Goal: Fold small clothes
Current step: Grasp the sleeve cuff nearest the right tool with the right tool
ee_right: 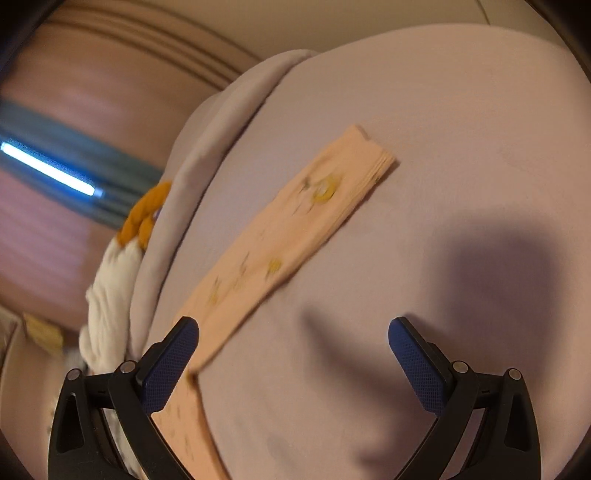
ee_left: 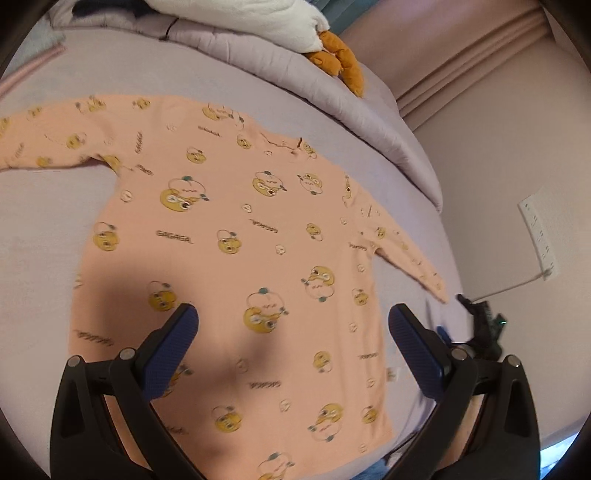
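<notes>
Shirt (ee_left: 236, 236) first: a peach long-sleeved top printed with yellow cartoon faces lies flat and spread across the middle of the left wrist view, collar toward the top of the frame, hem toward the bottom. It rests on a pale lilac bed (ee_left: 44, 229) that fills most of both views. A rolled quilt (ee_left: 280, 70) runs along the upper part of the left view, with a white plush toy (ee_left: 266, 18) with orange feet on top of it. One sleeve reaches to the upper left edge of the left view; the other sleeve (ee_right: 295, 229) slants down to the right there, and in the right wrist view it crosses the frame from lower left to upper centre, cuff at the upper end.

No fold shows in the shirt yet, so the step in hand looks like the start: picking the first grip.

The left gripper (ee_left: 293, 321) hovers over the lower body of the shirt, jaws wide apart and holding nothing. The right gripper (ee_right: 293, 334) is likewise spread wide and empty, its left finger (ee_right: 170, 365) just over the sleeve near the shoulder end.

A sensible next move would be for the right gripper to close on that sleeve and carry it across the chest, keeping the cloth flat so no wrinkle gets trapped.
</notes>
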`<action>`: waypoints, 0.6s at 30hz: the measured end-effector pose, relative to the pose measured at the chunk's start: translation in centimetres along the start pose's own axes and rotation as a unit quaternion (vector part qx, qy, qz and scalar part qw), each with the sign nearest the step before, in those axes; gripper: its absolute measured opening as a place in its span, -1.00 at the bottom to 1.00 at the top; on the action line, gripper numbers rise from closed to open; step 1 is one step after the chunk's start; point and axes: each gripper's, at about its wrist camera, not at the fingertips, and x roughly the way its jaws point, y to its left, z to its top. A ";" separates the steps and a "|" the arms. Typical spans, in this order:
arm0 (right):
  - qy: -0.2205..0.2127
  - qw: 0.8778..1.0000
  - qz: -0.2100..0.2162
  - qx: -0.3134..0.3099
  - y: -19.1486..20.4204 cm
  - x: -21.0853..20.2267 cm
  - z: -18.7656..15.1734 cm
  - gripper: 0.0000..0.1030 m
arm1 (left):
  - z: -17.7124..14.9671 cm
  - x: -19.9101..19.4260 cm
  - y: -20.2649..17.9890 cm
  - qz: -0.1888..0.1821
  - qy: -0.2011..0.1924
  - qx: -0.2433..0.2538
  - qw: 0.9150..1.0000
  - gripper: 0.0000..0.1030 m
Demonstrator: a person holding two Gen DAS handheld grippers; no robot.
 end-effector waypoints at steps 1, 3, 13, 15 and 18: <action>-0.002 1.000 -0.001 0.008 -0.2 0.6 0.5 0.98 | 0.2 0.3 0.1 0.001 0.000 -0.008 1.000 1.00; -0.012 1.000 0.005 0.026 -1.3 1.6 1.7 0.98 | 0.8 0.8 0.4 0.004 -0.002 -0.024 1.000 1.00; -0.048 0.995 -0.003 0.092 -1.3 5.5 4.6 -0.82 | 2.2 2.6 0.9 0.019 -0.002 -0.017 1.000 1.00; -0.052 0.992 0.012 0.114 -1.8 5.6 4.2 -0.86 | 2.5 2.7 1.1 0.021 0.002 -0.013 1.000 1.00; -0.049 0.994 0.006 0.097 -0.9 5.0 3.9 -0.87 | 2.7 2.9 1.5 0.028 0.016 -0.009 0.999 1.00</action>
